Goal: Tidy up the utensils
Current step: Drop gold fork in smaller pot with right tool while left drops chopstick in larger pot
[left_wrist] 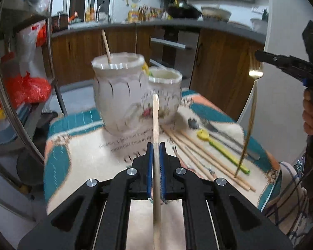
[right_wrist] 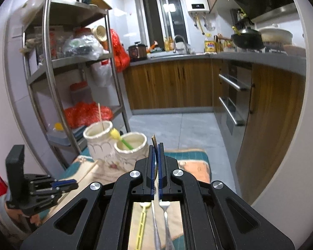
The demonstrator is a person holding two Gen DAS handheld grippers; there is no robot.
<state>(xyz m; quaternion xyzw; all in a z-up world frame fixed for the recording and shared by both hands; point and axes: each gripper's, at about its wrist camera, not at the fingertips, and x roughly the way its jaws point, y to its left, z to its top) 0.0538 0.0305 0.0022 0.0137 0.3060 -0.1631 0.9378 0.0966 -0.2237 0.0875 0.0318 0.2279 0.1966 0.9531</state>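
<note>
My left gripper [left_wrist: 156,148] is shut on a wooden chopstick [left_wrist: 155,120] that points up toward the two white ceramic jars. The taller jar [left_wrist: 119,91] holds one chopstick [left_wrist: 106,45]; the shorter jar [left_wrist: 167,95] stands to its right and holds a yellow-green utensil [right_wrist: 123,140]. My right gripper [right_wrist: 155,148] is shut on a gold spoon [left_wrist: 250,112] and holds it hanging above the table. It shows at the right edge of the left wrist view [left_wrist: 260,57]. Several chopsticks [left_wrist: 200,156], a yellow-green fork [left_wrist: 221,148] and a metal fork [left_wrist: 217,129] lie on the cloth.
The small table has a teal and orange cloth [left_wrist: 58,162]. A metal shelf rack [right_wrist: 73,62] with bags stands to the left. Wooden kitchen cabinets [right_wrist: 173,83] and a counter lie behind. My left gripper also shows in the right wrist view [right_wrist: 73,184].
</note>
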